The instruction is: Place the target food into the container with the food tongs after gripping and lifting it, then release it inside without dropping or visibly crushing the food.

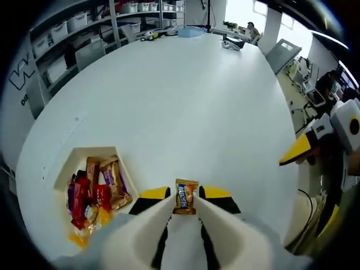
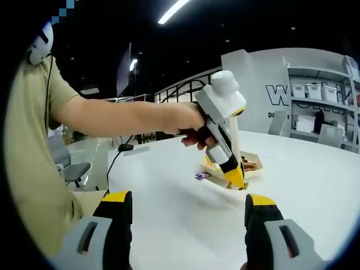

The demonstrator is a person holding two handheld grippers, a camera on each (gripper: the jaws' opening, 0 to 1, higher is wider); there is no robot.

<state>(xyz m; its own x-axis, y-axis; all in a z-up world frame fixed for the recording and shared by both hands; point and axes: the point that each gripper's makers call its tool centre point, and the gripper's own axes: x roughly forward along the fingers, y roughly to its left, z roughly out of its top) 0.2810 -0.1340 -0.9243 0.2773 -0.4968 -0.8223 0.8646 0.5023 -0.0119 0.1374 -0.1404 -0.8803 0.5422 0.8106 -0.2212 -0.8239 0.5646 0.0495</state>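
The left gripper (image 1: 185,203) pinches one wrapped candy (image 1: 185,196). Beside it, the tray (image 1: 68,163) holds perhaps six snacks. The right gripper (image 2: 188,214) stands spread

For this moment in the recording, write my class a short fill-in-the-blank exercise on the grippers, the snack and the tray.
1. The left gripper is shut on a wrapped ____.
2. The tray of snacks rests on a table coloured ____.
3. The right gripper has its jaws wide apart, so it is ____.
4. In the left gripper view, the tray lies to the ____ of the held snack.

Missing words: snack; white; open; left
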